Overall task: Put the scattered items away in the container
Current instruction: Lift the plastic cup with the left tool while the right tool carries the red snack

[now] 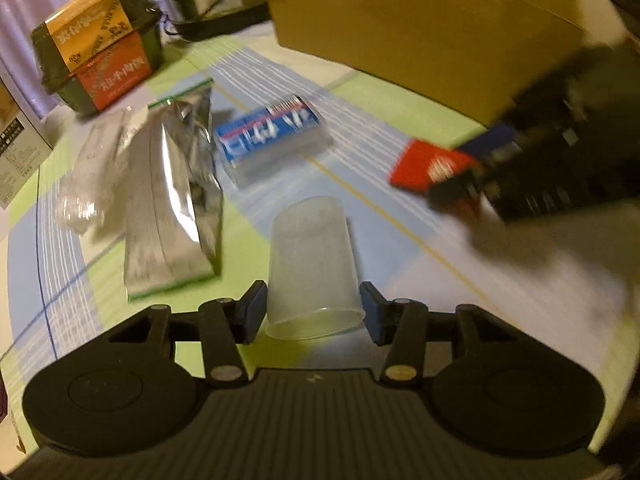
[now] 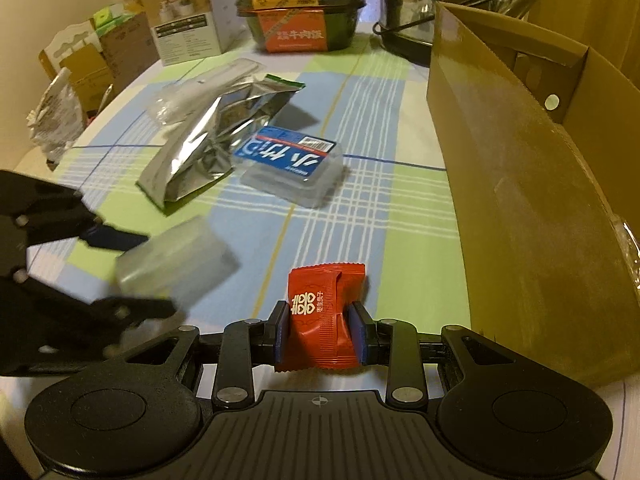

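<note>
While the right gripper [image 2: 319, 330] is clenched on a red sachet [image 2: 322, 312], pads pinching it at mid-length so it crumples, the sachet sits lifted off the tablecloth [image 2: 372, 208], just left of the cardboard box [image 2: 520, 208] wall. Box = the landmark: open-topped, brown, on the right side of the table.

Left gripper [image 1: 314, 312] has a translucent plastic cup [image 1: 312, 268] between its fingers, cup's mouth toward the camera, base pointing away. Left pad touches the cup wall; right pad looks right at the rim edge, so grasping it as far as can be told. In the right wrist view the cup is blurred, well left of the box & lower-left of the sachet.

Other items, all left of the box on the cloth:
- clear case w/ blue label [image 2: 292, 168], nearest the box of the loose things, lying flat.
- silver foil pouch [image 2: 208, 144] w/ green edge, just beyond the case, further left, touching or nearly so.
- clear plastic packet [image 2: 200, 88] behind the pouch, partly under it.

Far from the box's front, at the table's back: black meal tub w/ orange & red sleeve [image 2: 300, 12], white carton [image 2: 188, 20] to its left, steel kettle [image 2: 432, 8] just behind the box's far corner.
</note>
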### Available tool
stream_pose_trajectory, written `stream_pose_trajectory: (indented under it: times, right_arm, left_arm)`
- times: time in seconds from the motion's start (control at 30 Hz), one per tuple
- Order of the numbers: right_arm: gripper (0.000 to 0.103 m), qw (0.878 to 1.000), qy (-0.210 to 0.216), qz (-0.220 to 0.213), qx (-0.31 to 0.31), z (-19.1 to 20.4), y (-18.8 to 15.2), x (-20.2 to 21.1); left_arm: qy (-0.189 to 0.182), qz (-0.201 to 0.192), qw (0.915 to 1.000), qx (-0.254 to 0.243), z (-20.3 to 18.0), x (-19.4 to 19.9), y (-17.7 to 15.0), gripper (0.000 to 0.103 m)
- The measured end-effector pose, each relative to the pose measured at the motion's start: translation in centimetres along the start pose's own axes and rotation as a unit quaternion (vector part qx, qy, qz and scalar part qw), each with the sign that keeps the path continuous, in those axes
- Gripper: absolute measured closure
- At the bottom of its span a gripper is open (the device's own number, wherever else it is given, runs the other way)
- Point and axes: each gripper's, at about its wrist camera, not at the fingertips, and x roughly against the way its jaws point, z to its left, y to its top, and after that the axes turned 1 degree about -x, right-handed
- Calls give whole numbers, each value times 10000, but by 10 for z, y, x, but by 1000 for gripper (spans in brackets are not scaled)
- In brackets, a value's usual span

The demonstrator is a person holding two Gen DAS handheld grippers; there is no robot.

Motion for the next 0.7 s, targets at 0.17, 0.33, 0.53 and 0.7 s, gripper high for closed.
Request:
stream_pose_trajectory:
  times: [0.17, 0.33, 0.53, 0.7]
  right_arm:
    - [68, 10000, 50, 20, 12, 5, -9, 10]
    - [68, 10000, 74, 4, -7, 7, -14, 18]
    - [68, 10000, 42, -17, -4, 4, -17, 24]
    - [68, 9999, 10, -45, -98, -3, -16, 27]
  left_arm:
    - [-55, 256, 9995, -195, -5, 17, -22, 50]
    - [55, 416, 9948, 924, 6, 30, -34, 44]
    - [610, 437, 9791, 1888, 24, 23, -40, 43]
    - [717, 359, 9705, 2272, 41, 21, -40, 38]
